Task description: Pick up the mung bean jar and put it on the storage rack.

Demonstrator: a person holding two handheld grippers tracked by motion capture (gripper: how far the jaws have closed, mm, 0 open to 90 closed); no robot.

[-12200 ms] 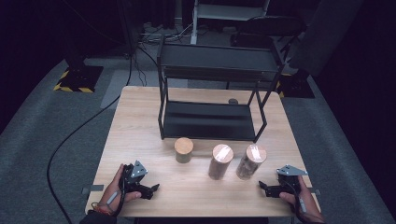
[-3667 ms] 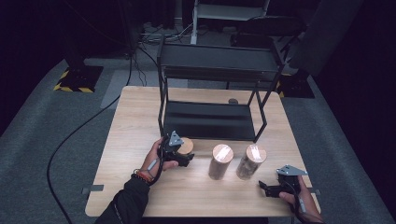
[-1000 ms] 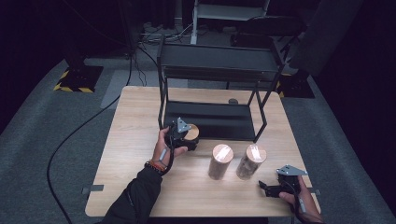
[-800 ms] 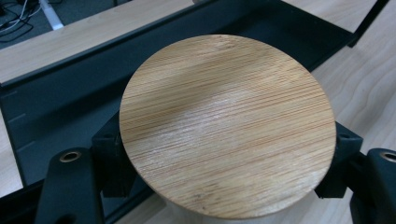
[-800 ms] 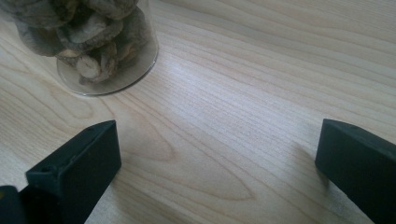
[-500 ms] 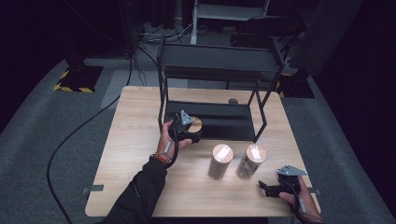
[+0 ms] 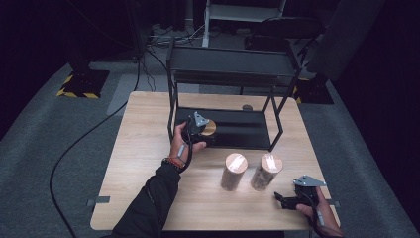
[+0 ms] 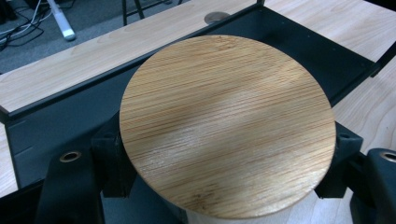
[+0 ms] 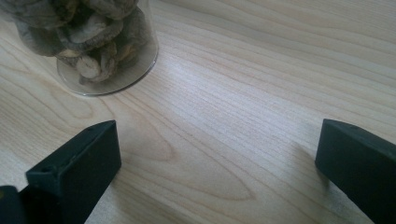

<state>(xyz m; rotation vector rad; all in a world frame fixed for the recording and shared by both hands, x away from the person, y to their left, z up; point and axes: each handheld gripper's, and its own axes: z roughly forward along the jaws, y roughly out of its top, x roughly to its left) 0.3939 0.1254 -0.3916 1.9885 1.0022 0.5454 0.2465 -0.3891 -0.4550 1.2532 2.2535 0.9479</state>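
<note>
A jar with a round bamboo lid [image 7: 209, 128] [image 8: 227, 123] sits between the jaws of my left gripper [image 7: 202, 131] [image 8: 225, 158], which is shut on it just below the lid. The jar is at the front left of the black rack's lower shelf [image 7: 242, 130] [image 8: 289, 51]. Two taller jars with wooden lids [image 7: 236, 171] [image 7: 266, 171] stand on the table in front of the rack. My right gripper [image 7: 286, 201] [image 9: 217, 158] rests open near the front right corner. A glass jar of dried slices [image 9: 93, 37] stands just beyond its left jaw.
The black two-tier rack [image 7: 233, 64] stands at the back of the wooden table [image 7: 148, 114], its thin legs [image 7: 171, 99] flanking the lower shelf. A cable [image 7: 74, 148] runs over the grey floor on the left. A small round hole [image 8: 217, 17] lies behind the shelf.
My left hand has carried the bamboo-lidded jar away from the person, up to the front of the rack's lower shelf. The right gripper has stayed in place.
</note>
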